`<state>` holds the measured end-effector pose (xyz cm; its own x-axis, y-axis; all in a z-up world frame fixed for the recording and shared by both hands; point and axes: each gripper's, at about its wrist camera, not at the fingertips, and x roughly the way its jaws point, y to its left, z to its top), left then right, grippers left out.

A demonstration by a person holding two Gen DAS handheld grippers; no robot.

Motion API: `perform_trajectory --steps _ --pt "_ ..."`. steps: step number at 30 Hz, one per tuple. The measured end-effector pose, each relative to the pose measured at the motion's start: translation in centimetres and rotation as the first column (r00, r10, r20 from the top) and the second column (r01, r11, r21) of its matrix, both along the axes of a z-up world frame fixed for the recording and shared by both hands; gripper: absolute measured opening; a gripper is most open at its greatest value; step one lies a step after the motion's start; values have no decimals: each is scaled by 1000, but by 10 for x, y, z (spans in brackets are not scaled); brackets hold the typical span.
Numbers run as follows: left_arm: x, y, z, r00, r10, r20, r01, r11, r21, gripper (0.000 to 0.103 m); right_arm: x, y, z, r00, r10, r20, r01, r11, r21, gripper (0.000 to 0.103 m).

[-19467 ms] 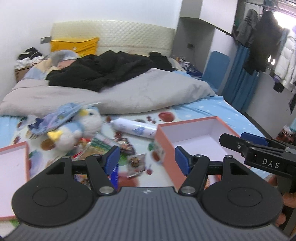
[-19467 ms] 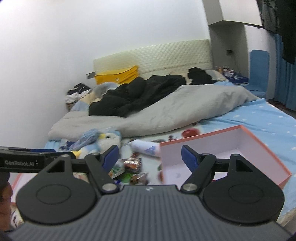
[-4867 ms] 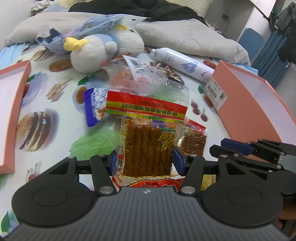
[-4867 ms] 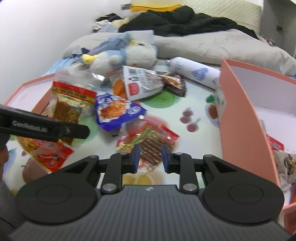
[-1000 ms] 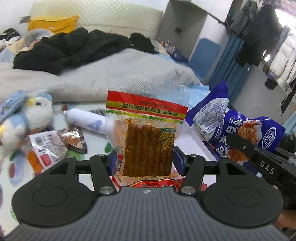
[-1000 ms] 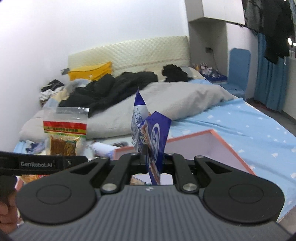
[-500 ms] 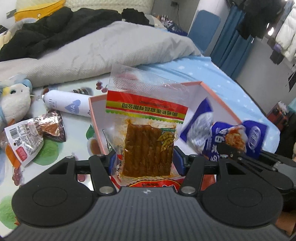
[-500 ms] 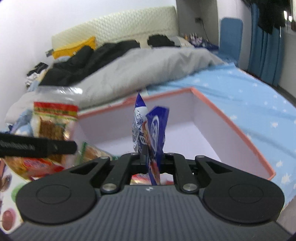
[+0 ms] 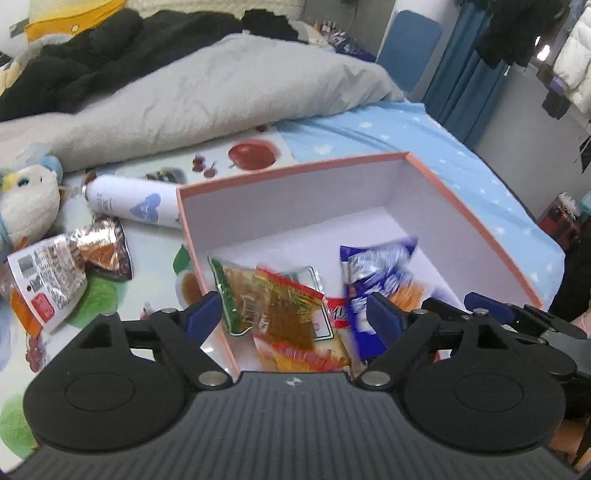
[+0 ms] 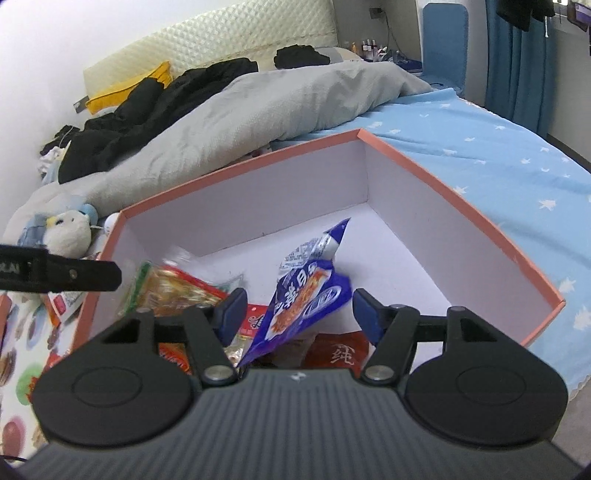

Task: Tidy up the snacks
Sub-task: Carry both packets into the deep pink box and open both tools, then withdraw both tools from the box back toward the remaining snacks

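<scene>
Left tool (image 9: 293, 314) spread wide, gripping nothing; right tool (image 10: 298, 308) likewise wide. Both sit over the near corner of the pink box (image 9: 461, 206). Inside it: spicy-strip packet (image 9: 284, 314) and blue packet (image 10: 306, 291), both motion-blurred, contact with the box floor unclear. Packets beneath are partly hidden by the tool bodies. Far half of the box floor bare. Foil packets (image 9: 66, 266) left of the box on the bed.

Upper half of the left wrist view is mostly a rumpled grey duvet (image 9: 229, 88) with a black jacket (image 9: 110, 48) heaped behind it, plus a yellow pillow (image 9: 70, 14) at top left. A white plush bird (image 9: 29, 206) sits at the left edge, a white spray can (image 9: 133, 205) lying just right of it, and blue curtains (image 9: 461, 74) hang at upper right.
</scene>
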<state>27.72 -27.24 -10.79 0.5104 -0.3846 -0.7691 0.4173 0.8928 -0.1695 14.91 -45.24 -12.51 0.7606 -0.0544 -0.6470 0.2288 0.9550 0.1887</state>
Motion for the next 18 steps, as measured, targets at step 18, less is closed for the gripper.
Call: perform_trajectory --steps 18 --pt "-49 61 86 985 43 167 -29 996 -80 92 -36 36 91 982 30 189 -23 999 -36 65"
